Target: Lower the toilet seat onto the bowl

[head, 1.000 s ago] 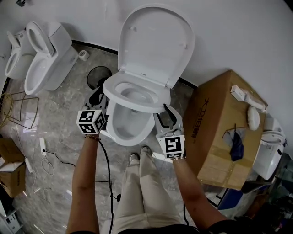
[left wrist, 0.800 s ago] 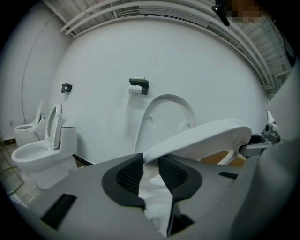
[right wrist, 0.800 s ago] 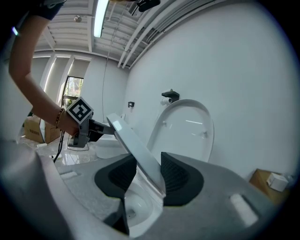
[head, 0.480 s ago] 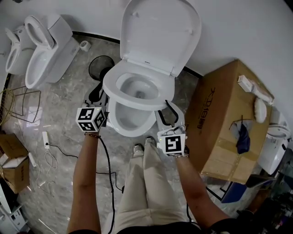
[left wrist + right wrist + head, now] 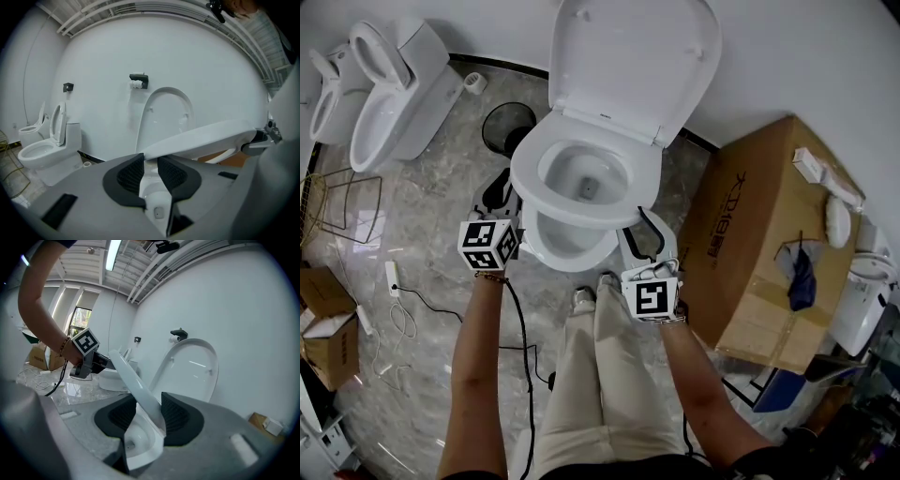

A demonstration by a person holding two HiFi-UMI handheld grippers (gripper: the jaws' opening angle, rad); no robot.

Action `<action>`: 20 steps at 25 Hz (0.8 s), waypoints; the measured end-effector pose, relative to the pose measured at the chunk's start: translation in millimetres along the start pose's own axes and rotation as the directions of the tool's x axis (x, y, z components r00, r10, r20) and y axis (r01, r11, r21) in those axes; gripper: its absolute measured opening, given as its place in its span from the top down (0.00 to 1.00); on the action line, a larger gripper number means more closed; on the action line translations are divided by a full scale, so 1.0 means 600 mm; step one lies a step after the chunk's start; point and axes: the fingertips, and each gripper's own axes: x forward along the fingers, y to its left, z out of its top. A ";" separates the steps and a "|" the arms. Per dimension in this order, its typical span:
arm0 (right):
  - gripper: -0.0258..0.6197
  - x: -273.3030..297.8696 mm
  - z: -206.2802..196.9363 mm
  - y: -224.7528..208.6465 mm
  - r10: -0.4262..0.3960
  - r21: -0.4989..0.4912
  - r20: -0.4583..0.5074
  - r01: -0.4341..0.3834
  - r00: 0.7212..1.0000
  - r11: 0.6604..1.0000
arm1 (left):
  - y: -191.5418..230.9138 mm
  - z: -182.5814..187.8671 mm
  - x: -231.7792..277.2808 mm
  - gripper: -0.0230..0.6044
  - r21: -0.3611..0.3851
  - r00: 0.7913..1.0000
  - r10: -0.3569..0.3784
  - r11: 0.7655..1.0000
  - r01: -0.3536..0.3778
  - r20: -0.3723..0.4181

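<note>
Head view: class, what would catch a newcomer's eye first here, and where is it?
The white seat hangs half lowered over the bowl at centre, clamped on each side by the left gripper and right gripper. Behind it the lid stands upright against the wall. A big brown box fills the right side.
</note>
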 end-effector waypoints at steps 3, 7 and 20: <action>0.72 -0.004 -0.017 0.016 0.008 0.021 -0.027 -0.008 1.000 1.000 | 0.002 -0.015 -0.006 0.82 0.013 1.000 0.001 1.000 -0.001 -0.011; 0.72 -0.010 -0.030 0.033 -0.001 0.050 -0.047 0.003 0.999 0.999 | 0.004 -0.038 -0.015 0.82 0.016 0.999 -0.008 1.000 0.008 -0.037; 0.71 -0.020 -0.070 0.081 0.008 0.002 -0.093 -0.008 0.996 1.000 | 0.027 -0.132 -0.057 0.82 -0.267 0.985 -0.090 0.962 0.049 -0.145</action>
